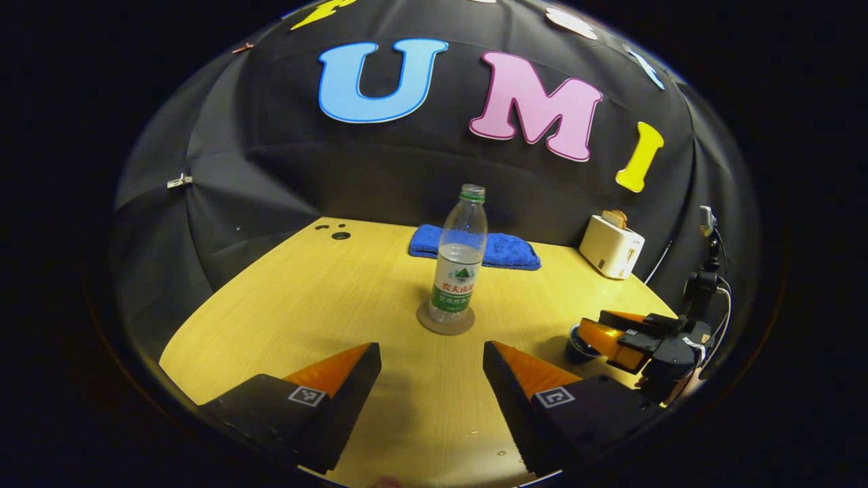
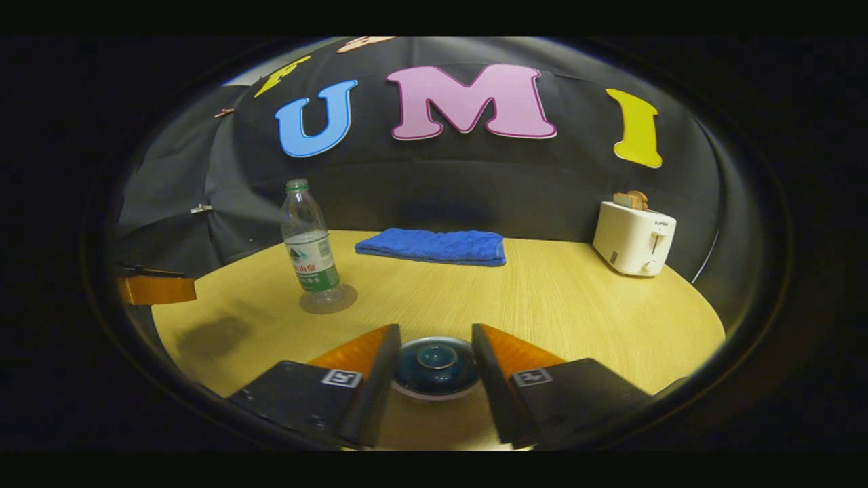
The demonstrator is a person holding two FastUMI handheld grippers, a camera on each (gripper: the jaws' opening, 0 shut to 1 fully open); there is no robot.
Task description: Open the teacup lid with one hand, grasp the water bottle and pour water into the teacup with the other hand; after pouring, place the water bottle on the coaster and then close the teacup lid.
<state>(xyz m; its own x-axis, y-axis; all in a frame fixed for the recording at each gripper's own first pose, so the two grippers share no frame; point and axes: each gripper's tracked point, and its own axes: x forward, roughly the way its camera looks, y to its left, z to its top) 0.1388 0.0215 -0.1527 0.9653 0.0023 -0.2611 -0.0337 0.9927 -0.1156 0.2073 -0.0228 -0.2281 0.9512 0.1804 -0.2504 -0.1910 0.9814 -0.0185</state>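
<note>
Your left gripper (image 1: 431, 356) hovered over the bench (image 1: 285, 298), fingers apart, short of the water bottle (image 1: 460, 261) standing upright on its coaster (image 1: 445, 324). Farther right, your right gripper (image 2: 434, 339) held its fingers spread either side of the lidded teacup (image 2: 435, 366), whether touching it unclear.

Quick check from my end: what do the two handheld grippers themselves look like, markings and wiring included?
Left gripper and right gripper are alike: two wedge-shaped jaws on black blocks, each block bearing a square black-and-white tag. Seen from the left gripper view, the right gripper has a black body with a white cable.
</note>
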